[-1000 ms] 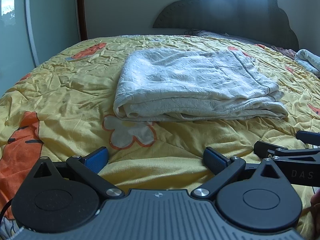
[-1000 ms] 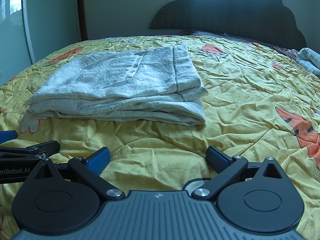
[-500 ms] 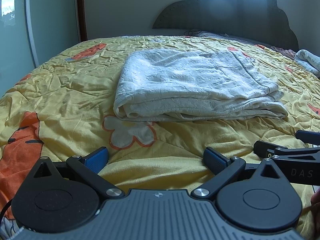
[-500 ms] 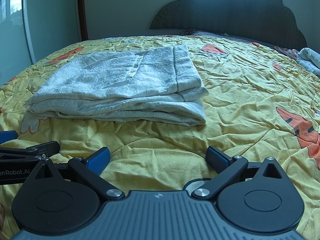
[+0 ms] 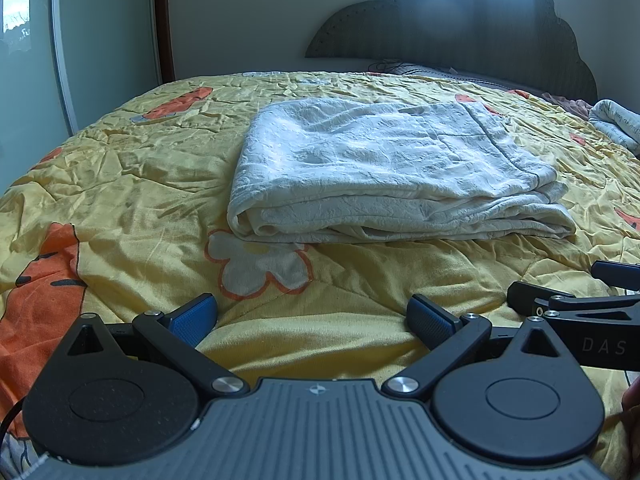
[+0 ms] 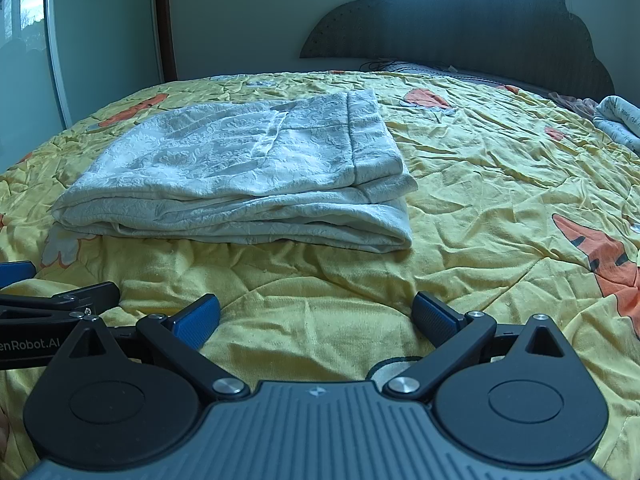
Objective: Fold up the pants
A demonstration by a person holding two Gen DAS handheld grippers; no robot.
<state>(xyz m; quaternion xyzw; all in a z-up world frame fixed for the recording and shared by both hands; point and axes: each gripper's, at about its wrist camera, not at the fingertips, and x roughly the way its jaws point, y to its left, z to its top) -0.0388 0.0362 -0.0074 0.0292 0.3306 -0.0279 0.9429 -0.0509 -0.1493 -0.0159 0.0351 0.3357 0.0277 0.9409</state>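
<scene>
Nothing has shifted since a second ago. We keep the left gripper and right gripper low over the bedspread, side by side, jaws spread, holding nothing. Pants lie folded ahead, apart from both. Open bedspread all around; the far-right bundle is probably more laundry.

A home bedroom — quilted bed, scalloped headboard.

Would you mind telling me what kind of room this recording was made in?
Most likely a bedroom: a bed under a yellow patterned quilt, a dark scalloped headboard against the wall, and white folded pants lying on the quilt.
</scene>
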